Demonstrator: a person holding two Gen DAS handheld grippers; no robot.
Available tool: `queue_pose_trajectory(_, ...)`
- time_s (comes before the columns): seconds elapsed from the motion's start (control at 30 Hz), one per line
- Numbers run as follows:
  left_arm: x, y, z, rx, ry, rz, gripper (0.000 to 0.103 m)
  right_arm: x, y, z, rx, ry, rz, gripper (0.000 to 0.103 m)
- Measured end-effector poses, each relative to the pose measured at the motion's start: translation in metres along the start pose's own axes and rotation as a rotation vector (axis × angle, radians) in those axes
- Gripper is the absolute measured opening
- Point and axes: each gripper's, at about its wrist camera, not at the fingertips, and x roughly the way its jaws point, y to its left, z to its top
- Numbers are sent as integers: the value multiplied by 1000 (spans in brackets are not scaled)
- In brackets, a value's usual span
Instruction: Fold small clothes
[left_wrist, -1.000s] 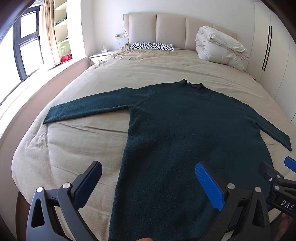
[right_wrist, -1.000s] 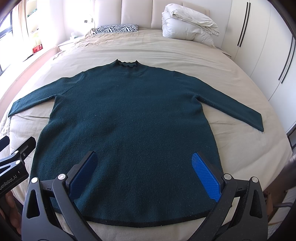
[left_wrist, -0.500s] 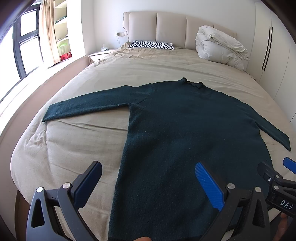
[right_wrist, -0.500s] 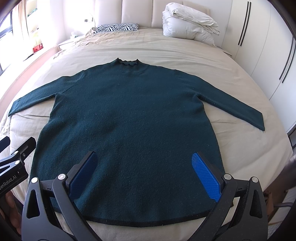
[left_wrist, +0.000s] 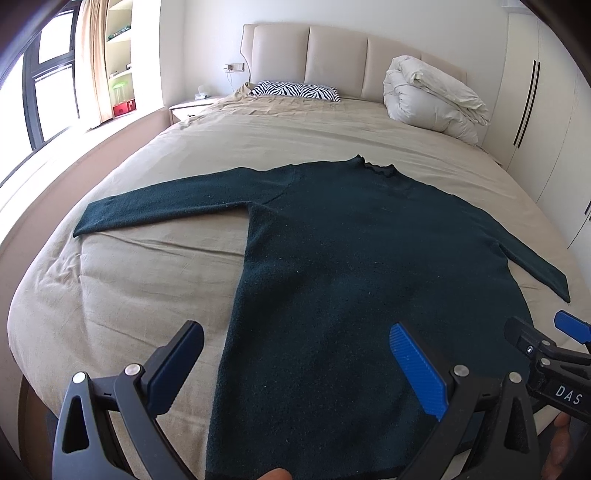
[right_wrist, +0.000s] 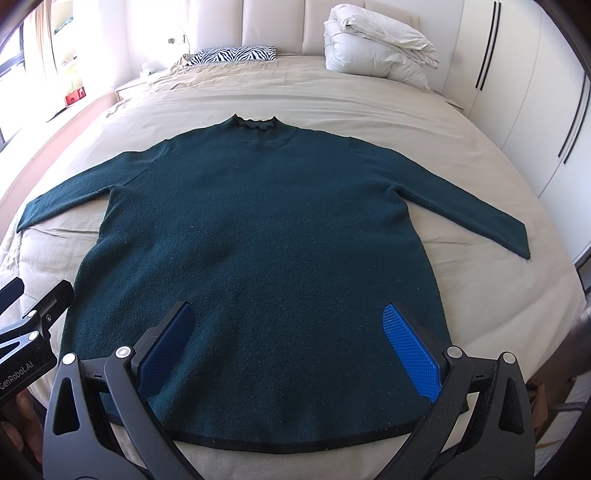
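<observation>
A dark green sweater (right_wrist: 258, 236) lies flat across the middle of the frame on the beige bed (right_wrist: 461, 155), both sleeves spread out to the sides, neck toward the headboard (left_wrist: 340, 51) and hem along the bottom. At the bottom of the left wrist view the left gripper (left_wrist: 295, 369) has its fingers wide apart, holding nothing, above the sweater's lower left edge. The right gripper (right_wrist: 288, 350) is likewise spread wide and empty, hovering over the hem at the bottom centre.
</observation>
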Motion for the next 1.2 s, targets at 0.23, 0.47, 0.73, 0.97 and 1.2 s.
queue_pose_trajectory(0.23, 10, 46, 13, -159, -3, -209, 103, 2, -7, 7, 65, -32, 114, 103)
queue_pose_trajectory(0.47, 24, 110, 29, -267, 17, -101, 103, -12, -6, 30, 123, -173, 194, 103)
queue_pose_trajectory(0.73, 57, 268, 38, -794, -118, -294, 95, -17, 15, 64, 93, -226, 239, 103)
queue_pose_trajectory(0.97, 123, 359, 49, -1109, -144, -279, 64, 4, 34, 86, 118, -186, 308, 99)
queue_pose_trajectory(1.2, 164, 388, 68, -1201, -155, -229, 69, 40, 49, 105, 132, -121, 345, 81)
